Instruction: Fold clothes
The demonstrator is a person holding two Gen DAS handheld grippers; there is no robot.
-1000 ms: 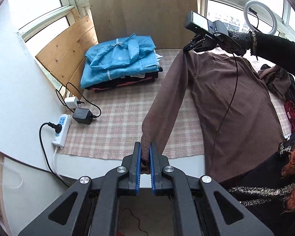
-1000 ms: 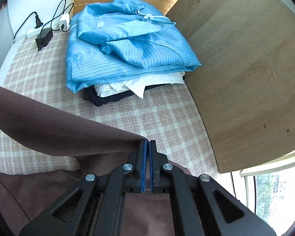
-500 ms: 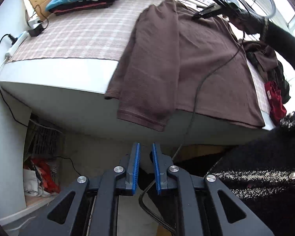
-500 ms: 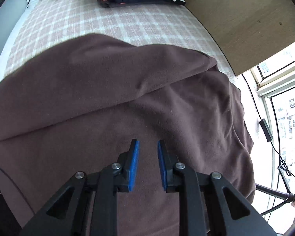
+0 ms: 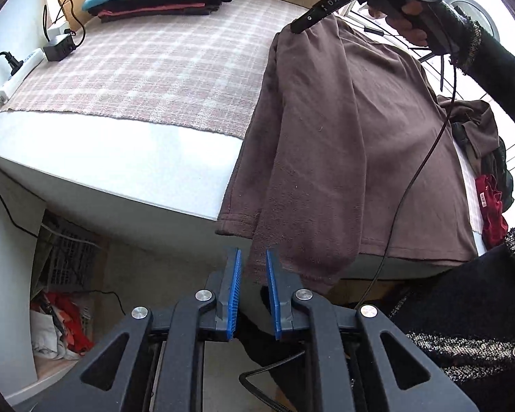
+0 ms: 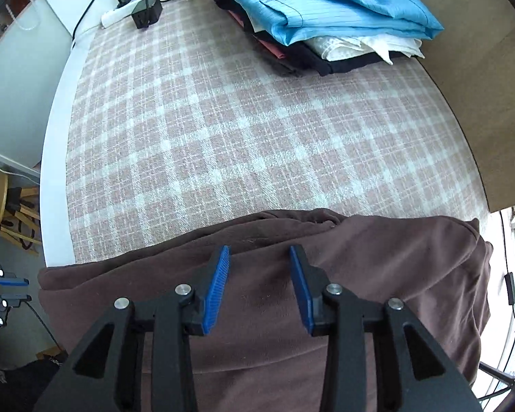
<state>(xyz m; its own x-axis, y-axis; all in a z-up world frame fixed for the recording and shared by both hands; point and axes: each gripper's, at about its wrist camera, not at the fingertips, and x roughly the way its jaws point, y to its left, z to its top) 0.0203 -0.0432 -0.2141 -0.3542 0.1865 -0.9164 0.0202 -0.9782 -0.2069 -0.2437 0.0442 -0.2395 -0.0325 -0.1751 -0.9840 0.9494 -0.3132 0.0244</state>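
Checked tablecloth (image 6: 257,120) | left tongs (image 5: 252,257) slightly parted, empty | right tongs (image 6: 259,257) opening above brown sweater (image 6: 360,274)

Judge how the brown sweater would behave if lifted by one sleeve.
Probably floppy: the brown sweater drapes limply over the table edge. Its fuzzy knit looks grippy rather than slippery. The sleeve already hangs down, so the rest would likely trail after it.

Open: plaid cloth (image 6: 257,130) on table, centre. Obstructions: folded clothes stack (image 6: 326,17) at far end; power strip (image 6: 120,12) and adapter at far corner; wooden board (image 6: 491,86) alongside.
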